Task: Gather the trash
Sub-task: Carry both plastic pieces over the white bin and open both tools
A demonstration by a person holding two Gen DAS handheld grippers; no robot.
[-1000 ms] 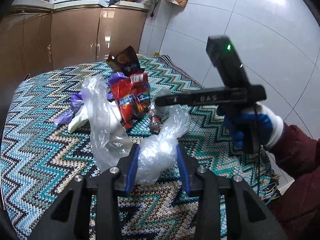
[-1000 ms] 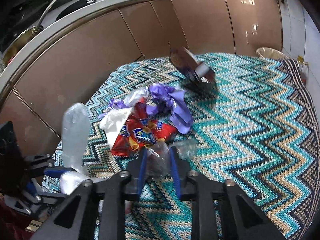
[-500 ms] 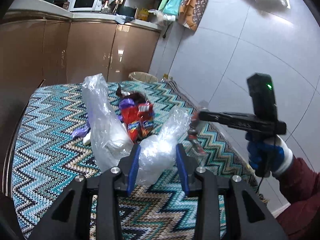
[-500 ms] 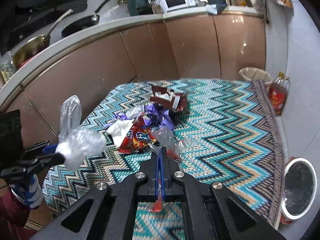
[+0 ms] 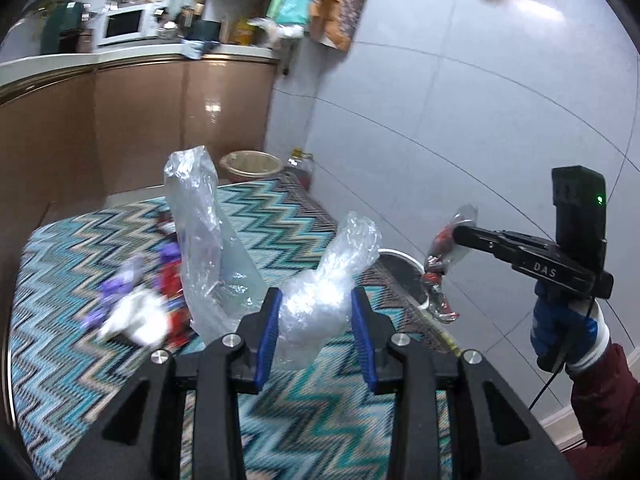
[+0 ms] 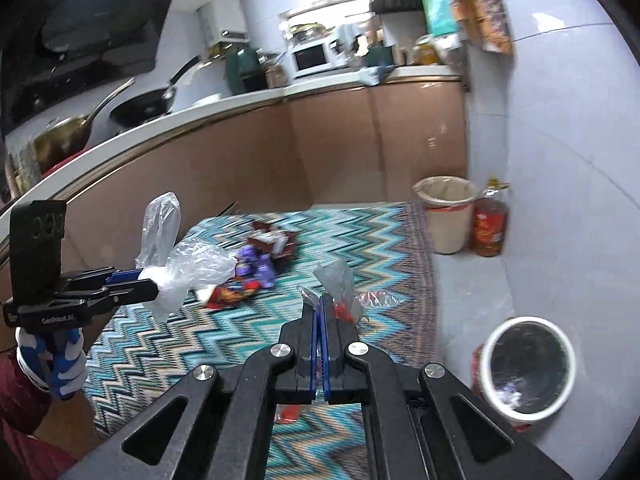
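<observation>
Above rug (image 6: pixel 224 344): L gripper (image 5: pixel 316 322) clamps clear bag (image 5: pixel 320 300), R gripper (image 6: pixel 319 312) pinches wrapper (image 6: pixel 340 284); carry step, next drop in bin (image 6: pixel 494 344) right of rug

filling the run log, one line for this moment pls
left gripper: shut on crumpled clear plastic bag | right gripper: shut on clear-and-red wrapper | round white-rimmed bin: nearby

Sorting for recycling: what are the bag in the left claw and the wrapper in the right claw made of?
The bag looks like thin clear plastic film: see-through, crinkled, glossy highlights. The wrapper seems to be clear plastic film with red print, crumpled and shiny; whether it has a foil layer I cannot tell.
</observation>
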